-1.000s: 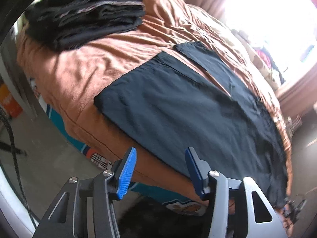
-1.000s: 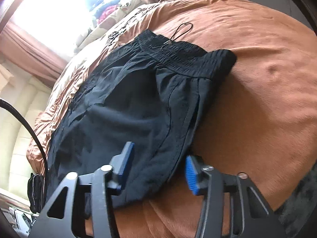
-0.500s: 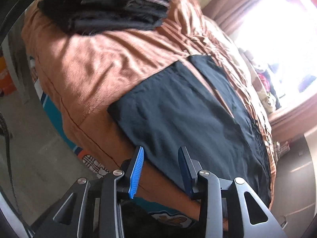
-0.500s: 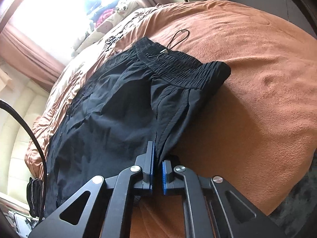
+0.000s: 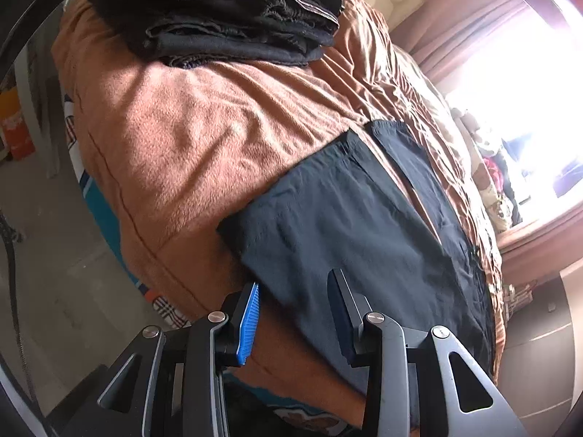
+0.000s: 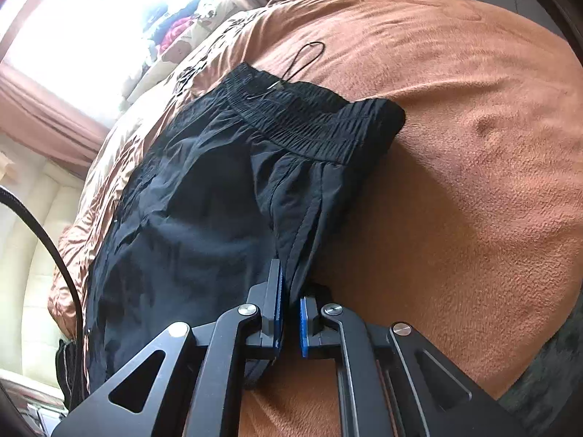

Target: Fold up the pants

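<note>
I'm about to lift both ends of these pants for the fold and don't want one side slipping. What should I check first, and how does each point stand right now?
1. Right tongs clamped on the side edge of the pants below the waistband: ok.
2. Left tongs gripping the leg end: not ok; they have just been closing, but the pads do not press yet.
3. Cloth between the left pads: cannot tell; the hem edge lies at the gap.
4. Blanket kept out of the left grip: cannot tell; it shows right at the gap.
5. Drawcord free of the tongs: ok, it lies loose past the waistband.
6. Folded stack clear of the pants: ok.
</note>
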Action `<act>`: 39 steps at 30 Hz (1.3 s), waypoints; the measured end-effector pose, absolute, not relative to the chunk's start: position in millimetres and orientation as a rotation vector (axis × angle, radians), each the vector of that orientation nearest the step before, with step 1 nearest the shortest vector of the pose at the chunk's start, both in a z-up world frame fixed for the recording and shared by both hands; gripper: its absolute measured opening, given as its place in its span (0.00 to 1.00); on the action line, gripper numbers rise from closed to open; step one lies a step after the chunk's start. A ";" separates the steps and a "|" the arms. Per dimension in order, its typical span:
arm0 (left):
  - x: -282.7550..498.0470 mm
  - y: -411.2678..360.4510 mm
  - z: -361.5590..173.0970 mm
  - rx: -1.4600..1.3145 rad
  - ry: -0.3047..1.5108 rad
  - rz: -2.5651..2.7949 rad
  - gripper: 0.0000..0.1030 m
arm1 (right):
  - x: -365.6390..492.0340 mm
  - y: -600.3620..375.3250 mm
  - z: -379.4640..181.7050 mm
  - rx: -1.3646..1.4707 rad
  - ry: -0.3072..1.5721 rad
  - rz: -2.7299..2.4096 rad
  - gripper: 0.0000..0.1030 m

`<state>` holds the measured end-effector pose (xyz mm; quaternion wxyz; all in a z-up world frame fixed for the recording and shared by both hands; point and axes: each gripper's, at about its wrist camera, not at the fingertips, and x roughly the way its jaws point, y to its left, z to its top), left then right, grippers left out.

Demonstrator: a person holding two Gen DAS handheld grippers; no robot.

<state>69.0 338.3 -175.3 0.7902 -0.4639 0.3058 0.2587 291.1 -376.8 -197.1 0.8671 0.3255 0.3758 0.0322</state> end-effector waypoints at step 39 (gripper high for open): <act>194.4 388.2 -36.3 -0.779 0.484 0.459 0.05 | 315.3 -364.0 -84.0 0.556 0.589 0.138 0.00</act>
